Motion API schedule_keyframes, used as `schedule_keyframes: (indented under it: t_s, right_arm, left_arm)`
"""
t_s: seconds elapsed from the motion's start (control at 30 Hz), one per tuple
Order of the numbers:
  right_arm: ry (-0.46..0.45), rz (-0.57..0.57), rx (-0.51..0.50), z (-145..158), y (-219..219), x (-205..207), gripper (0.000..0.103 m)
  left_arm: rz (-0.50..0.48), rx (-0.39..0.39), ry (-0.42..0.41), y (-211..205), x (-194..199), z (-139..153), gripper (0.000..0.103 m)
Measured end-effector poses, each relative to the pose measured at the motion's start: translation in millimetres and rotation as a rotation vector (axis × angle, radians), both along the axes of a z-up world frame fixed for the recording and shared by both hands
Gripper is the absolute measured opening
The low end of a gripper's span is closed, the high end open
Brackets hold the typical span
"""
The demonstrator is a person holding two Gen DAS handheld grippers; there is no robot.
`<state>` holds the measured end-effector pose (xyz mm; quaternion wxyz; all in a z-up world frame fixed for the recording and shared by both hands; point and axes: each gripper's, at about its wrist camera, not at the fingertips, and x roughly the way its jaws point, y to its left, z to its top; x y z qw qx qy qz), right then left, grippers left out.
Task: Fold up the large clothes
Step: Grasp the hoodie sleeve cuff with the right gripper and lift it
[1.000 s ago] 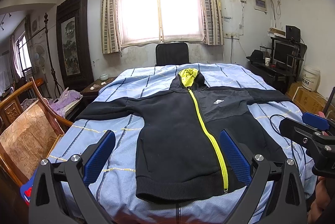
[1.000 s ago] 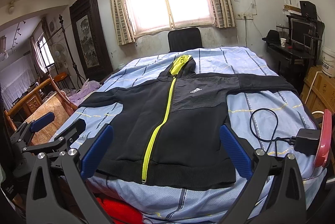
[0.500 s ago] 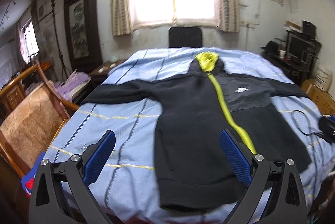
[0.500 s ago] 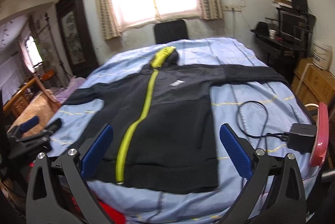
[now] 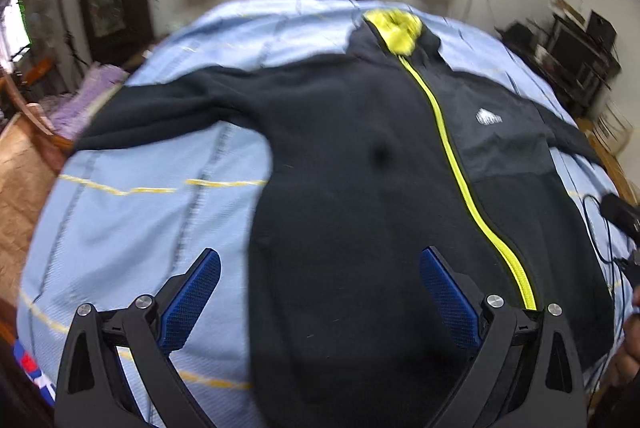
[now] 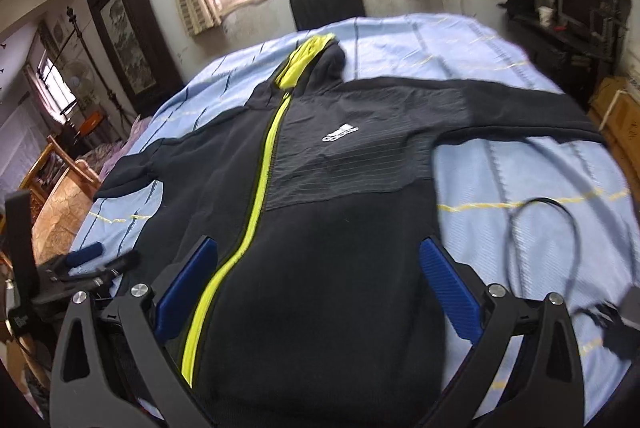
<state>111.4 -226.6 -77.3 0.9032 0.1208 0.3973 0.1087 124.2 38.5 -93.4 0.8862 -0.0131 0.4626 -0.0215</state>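
Nothing was folded yet: the black hoodie lay flat, sleeves spread, mid-frame on the blue bed, while the left hand-held gripper and right hand-held gripper hovered spread, empty.

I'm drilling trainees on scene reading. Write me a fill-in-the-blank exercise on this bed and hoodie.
1. The hoodie lies flat with its sleeves spread and its front facing ____.
2. Its zipper is coloured ____.
3. The bedsheet under it is light ____.
4. Both hand-held grippers, left and right, have their jaws ____.

Missing words: up; yellow; blue; open
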Motion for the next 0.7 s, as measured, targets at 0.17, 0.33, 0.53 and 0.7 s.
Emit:
schedule_keyframes:
  t_s: [0.17, 0.33, 0.53, 0.7]
  right_arm:
    - [0.100, -0.005, 0.013, -24, -5, 37, 0.099]
    - [0.183, -0.014, 0.029, -53, -20, 45, 0.098]
    - [0.097, -0.110, 0.143, -10, -65, 53, 0.098]
    - [0.030, -0.409, 0.241, 10, -155, 73, 0.098]
  left_arm:
    - [-0.022, 0.081, 0.036, 2, 4, -18, 0.100]
    - [-0.004, 0.145, 0.077, 20, 3, -32, 0.100]
    - [0.017, 0.185, -0.020, 25, 24, 15, 0.100]
    - [-0.024, 0.102, -0.144, 2, 59, 64, 0.100]
